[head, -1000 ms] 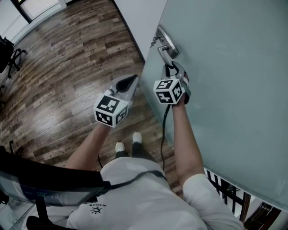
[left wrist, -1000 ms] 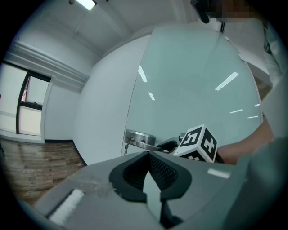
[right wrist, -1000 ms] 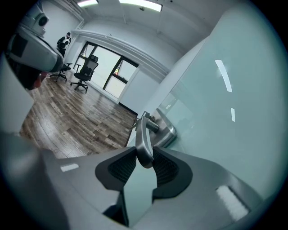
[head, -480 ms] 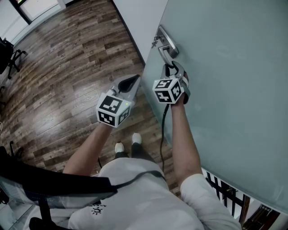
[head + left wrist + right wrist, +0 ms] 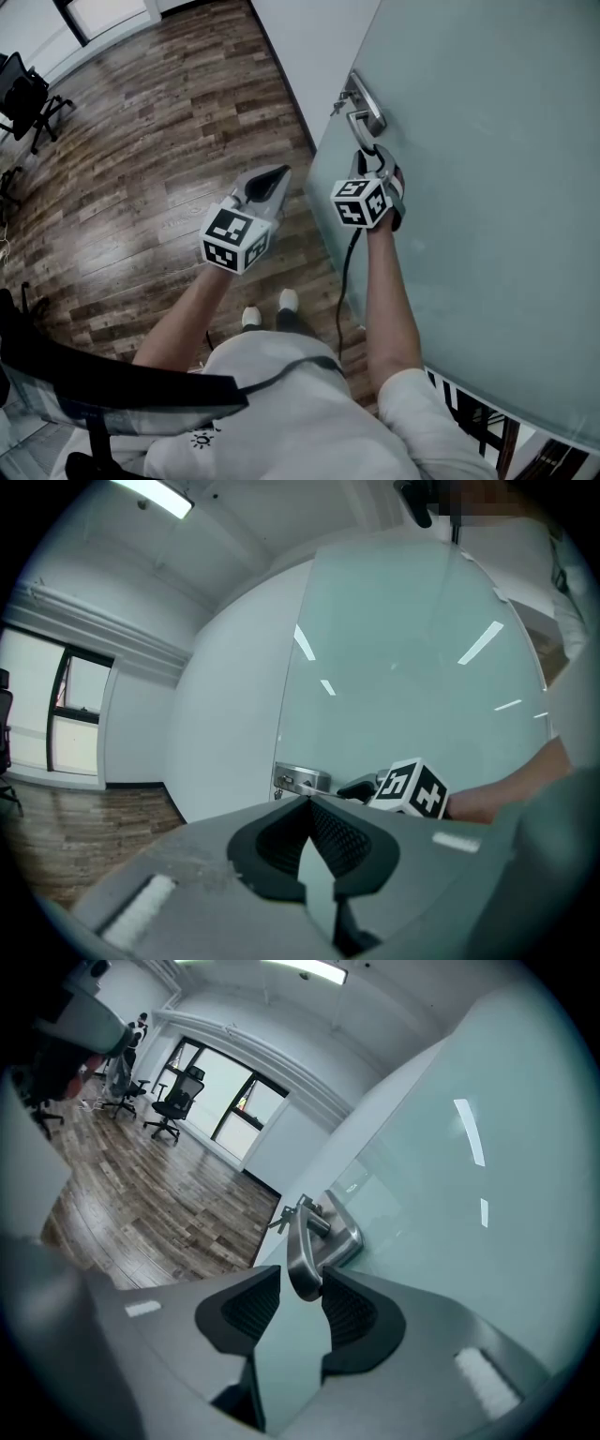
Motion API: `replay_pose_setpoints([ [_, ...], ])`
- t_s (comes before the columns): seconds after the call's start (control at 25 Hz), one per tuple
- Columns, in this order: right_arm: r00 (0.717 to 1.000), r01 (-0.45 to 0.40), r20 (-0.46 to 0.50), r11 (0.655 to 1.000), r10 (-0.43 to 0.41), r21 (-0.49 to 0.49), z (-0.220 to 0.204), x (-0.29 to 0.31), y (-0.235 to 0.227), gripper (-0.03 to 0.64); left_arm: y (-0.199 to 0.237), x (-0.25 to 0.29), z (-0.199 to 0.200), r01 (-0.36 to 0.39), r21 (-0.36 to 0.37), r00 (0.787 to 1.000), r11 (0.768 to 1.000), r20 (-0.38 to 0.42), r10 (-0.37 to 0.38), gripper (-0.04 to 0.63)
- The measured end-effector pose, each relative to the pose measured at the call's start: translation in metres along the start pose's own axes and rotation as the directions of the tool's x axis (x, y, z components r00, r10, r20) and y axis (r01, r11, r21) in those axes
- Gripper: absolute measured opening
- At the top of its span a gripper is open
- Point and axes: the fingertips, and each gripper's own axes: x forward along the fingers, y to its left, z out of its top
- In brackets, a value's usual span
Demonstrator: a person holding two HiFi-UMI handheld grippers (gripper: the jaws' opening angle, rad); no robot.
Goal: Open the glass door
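The frosted glass door [image 5: 487, 187] fills the right of the head view. Its metal lever handle [image 5: 364, 127] hangs downward from a plate near the door's edge, with keys [image 5: 279, 1218] dangling beside it. My right gripper [image 5: 368, 157] is at the lever's lower end. In the right gripper view the lever [image 5: 302, 1258] stands between the jaws, which are opening: it touches the right pad, and a gap shows to the left pad. My left gripper [image 5: 277, 174] hovers shut and empty, left of the door's edge, pointing at the handle plate [image 5: 300, 780].
Wood floor [image 5: 141, 141] stretches to the left, with office chairs [image 5: 26, 94] far off by the windows. A white wall [image 5: 300, 47] meets the door's edge. The person's feet [image 5: 267, 309] stand just below the grippers. A dark railing [image 5: 473, 412] shows under the door at lower right.
The head view has shifted, so the door and handle sit further right. The left gripper has risen slightly. The right gripper stays at the lever's end.
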Motion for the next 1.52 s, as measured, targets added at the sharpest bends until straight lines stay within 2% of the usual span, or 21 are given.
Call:
replay_pose_setpoints([
  [0.16, 0.999, -0.020, 0.048, 0.999, 0.018, 0.034, 0.006, -0.032, 0.007, 0.155, -0.001, -0.020, 0.008, -0.017, 0.006, 1.000, 1.000, 0.022, 0.016, 0.002],
  [0.2, 0.997, -0.030, 0.078, 0.998, 0.025, 0.060, 0.010, -0.045, 0.010, 0.116, -0.004, -0.025, 0.010, -0.017, 0.011, 0.999, 1.000, 0.027, 0.016, 0.002],
  [0.24, 0.993, -0.054, 0.114, 0.994, 0.043, 0.095, 0.015, -0.059, 0.014, 0.038, -0.006, -0.030, 0.012, -0.016, 0.016, 0.999, 1.000, 0.033, 0.015, 0.002],
  [0.28, 0.986, -0.095, 0.152, 0.985, 0.073, 0.141, 0.021, -0.074, 0.020, 0.020, -0.008, -0.036, 0.014, -0.015, 0.021, 0.999, 1.000, 0.039, 0.014, 0.002],
  [0.36, 0.964, -0.195, 0.230, 0.947, 0.136, 0.256, 0.033, -0.105, 0.033, 0.012, -0.014, -0.048, 0.018, -0.012, 0.027, 0.999, 1.000, 0.050, 0.011, 0.002],
  [0.48, 0.913, -0.346, 0.356, 0.841, 0.199, 0.417, 0.047, -0.153, 0.043, 0.009, -0.024, -0.066, 0.021, -0.009, 0.030, 0.998, 1.000, 0.062, 0.007, 0.002],
  [0.56, 0.881, -0.414, 0.423, 0.779, 0.213, 0.470, 0.056, -0.181, 0.047, 0.009, -0.029, -0.078, 0.024, -0.010, 0.030, 0.997, 1.000, 0.073, 0.007, 0.002],
  [0.68, 0.855, -0.455, 0.475, 0.744, 0.210, 0.489, 0.064, -0.213, 0.047, 0.008, -0.038, -0.094, 0.028, -0.010, 0.023, 0.995, 1.000, 0.095, 0.008, 0.002],
  [0.84, 0.842, -0.477, 0.491, 0.733, 0.223, 0.485, 0.063, -0.241, 0.054, 0.008, -0.046, -0.112, 0.032, -0.017, 0.019, 0.994, 1.000, 0.110, 0.015, 0.002],
  [0.96, 0.844, -0.479, 0.486, 0.729, 0.228, 0.489, 0.057, -0.251, 0.057, 0.008, -0.050, -0.119, 0.031, -0.017, 0.038, 0.994, 0.999, 0.104, 0.012, 0.003],
  [1.24, 0.841, -0.474, 0.499, 0.732, 0.210, 0.490, 0.062, -0.259, 0.049, 0.008, -0.053, -0.128, 0.028, -0.025, 0.017, 0.994, 1.000, 0.111, 0.023, 0.003],
  [1.52, 0.850, -0.460, 0.483, 0.741, 0.209, 0.489, 0.061, -0.255, 0.048, 0.008, -0.051, -0.124, 0.032, -0.020, 0.015, 0.993, 1.000, 0.118, 0.018, 0.002],
])
